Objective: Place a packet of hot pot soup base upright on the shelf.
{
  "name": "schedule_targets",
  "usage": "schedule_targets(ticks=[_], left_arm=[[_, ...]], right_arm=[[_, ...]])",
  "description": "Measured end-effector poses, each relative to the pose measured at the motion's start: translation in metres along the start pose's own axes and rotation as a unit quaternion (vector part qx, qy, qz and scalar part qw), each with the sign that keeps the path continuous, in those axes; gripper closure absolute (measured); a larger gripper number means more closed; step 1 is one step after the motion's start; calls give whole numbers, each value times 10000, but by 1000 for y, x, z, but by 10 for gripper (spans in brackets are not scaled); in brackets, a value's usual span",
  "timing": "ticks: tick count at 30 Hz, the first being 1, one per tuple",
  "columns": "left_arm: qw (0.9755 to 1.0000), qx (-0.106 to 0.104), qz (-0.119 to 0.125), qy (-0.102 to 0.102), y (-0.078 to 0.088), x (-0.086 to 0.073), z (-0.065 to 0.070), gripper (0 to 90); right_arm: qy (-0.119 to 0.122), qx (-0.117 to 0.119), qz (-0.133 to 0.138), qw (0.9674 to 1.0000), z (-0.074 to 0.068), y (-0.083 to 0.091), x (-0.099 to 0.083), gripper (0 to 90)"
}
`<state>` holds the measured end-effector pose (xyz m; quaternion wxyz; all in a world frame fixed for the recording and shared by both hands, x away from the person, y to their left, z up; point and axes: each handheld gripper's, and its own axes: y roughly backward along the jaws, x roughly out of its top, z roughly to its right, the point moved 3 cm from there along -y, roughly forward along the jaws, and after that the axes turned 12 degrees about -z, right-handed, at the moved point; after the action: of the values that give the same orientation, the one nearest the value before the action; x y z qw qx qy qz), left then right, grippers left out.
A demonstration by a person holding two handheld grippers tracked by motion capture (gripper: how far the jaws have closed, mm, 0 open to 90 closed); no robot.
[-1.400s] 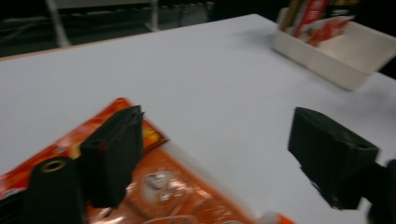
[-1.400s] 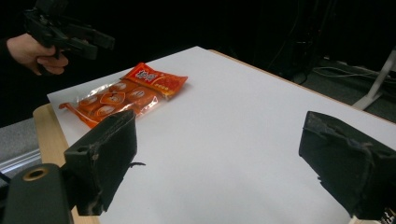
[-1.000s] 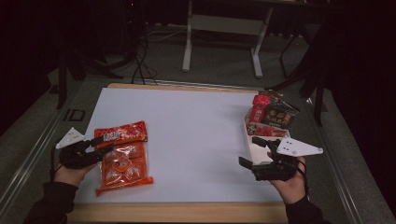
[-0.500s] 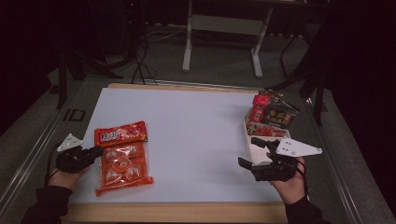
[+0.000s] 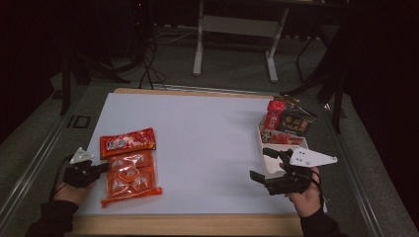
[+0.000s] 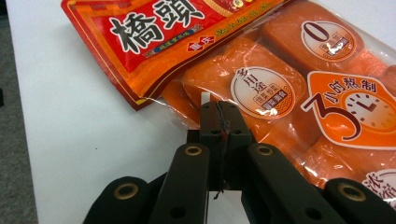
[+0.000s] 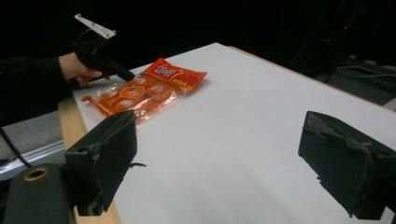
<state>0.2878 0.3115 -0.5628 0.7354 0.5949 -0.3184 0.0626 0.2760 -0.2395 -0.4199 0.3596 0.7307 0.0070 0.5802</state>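
Note:
An orange packet of sealed blocks with a red header [image 5: 129,168] lies flat at the left front of the white table top [image 5: 197,133]. My left gripper [image 5: 104,168] lies low at the packet's left edge. In the left gripper view its jaws have just been closing and are pressed together [image 6: 219,108] on the clear plastic rim of the packet [image 6: 280,93]. My right gripper [image 5: 262,163] is held at the right front, open, with bare table between its pads [image 7: 233,163]. It faces the packet [image 7: 144,91] and the left gripper [image 7: 123,74].
A white tray [image 5: 263,148] with red and dark snack packets [image 5: 289,121] stands at the table's right edge, just beyond the right gripper. A wooden rim runs along the table's front. A metal desk frame [image 5: 234,24] stands on the floor behind.
The left gripper has come down to the table and its jaws have shut on the packet's left edge. The right gripper has kept still.

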Motion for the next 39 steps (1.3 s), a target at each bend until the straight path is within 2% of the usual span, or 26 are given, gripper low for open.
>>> schedule_targets(ticks=[9, 14, 27, 32, 36, 39], left_arm=[[9999, 109, -45, -87, -3, 4, 7, 900], [9999, -11, -41, -119, -7, 10, 16, 900], [9981, -298, -151, -514, -22, 31, 56, 900], [9976, -401, -157, -548, -28, 37, 71, 900], [9964, -465, -201, -678, -31, 41, 83, 900], [9958, -556, -208, -699, -33, 44, 90, 900]], right_arm=[[-17, -5, -24, 10000, 1, -1, -1, 114], [-12, -21, -49, 10000, 1, -2, -1, 115], [-25, -1, -77, 10000, 2, -1, -2, 119], [-40, -3, -71, 10000, 2, 0, -2, 118], [-46, -7, -80, 10000, 3, 1, -3, 118], [-69, -6, -63, 10000, 4, 1, -4, 118]])
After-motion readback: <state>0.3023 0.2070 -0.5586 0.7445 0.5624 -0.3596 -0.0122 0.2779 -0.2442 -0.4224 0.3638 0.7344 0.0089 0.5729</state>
